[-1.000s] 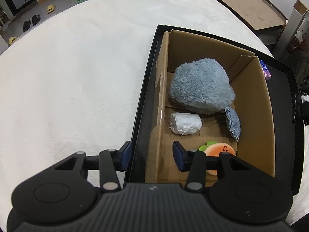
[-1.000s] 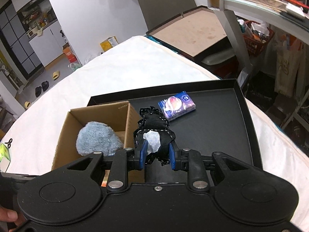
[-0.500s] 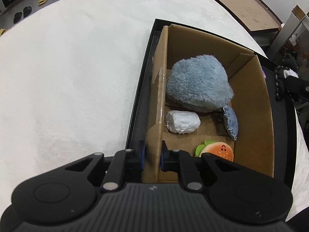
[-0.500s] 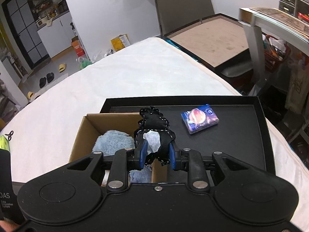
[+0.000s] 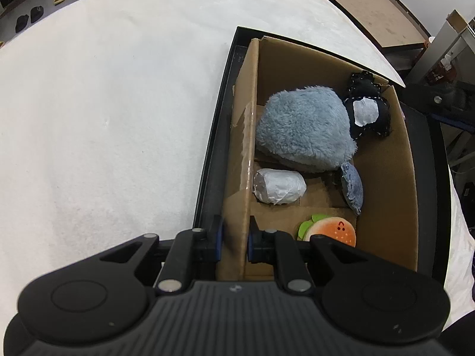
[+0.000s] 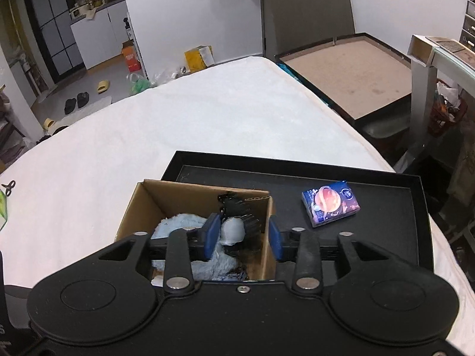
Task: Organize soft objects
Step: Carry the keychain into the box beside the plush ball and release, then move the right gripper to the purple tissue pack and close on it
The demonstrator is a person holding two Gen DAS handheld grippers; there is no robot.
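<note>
The black-and-white plush [image 5: 366, 109] lies in the cardboard box [image 5: 403, 178], below the right gripper's [image 6: 242, 237] wide-apart jaws, so lift straight up while the left gripper [image 5: 234, 238] pinches the box wall.

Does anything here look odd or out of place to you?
One thing: the small blue tissue packet lies alone on the black tray, outside the brown cardboard box that holds the other soft things. The black-and-white fabric toy leans against the fluffy grey-blue plush in the box's far corner. Nothing looks spilled or damaged.
</note>
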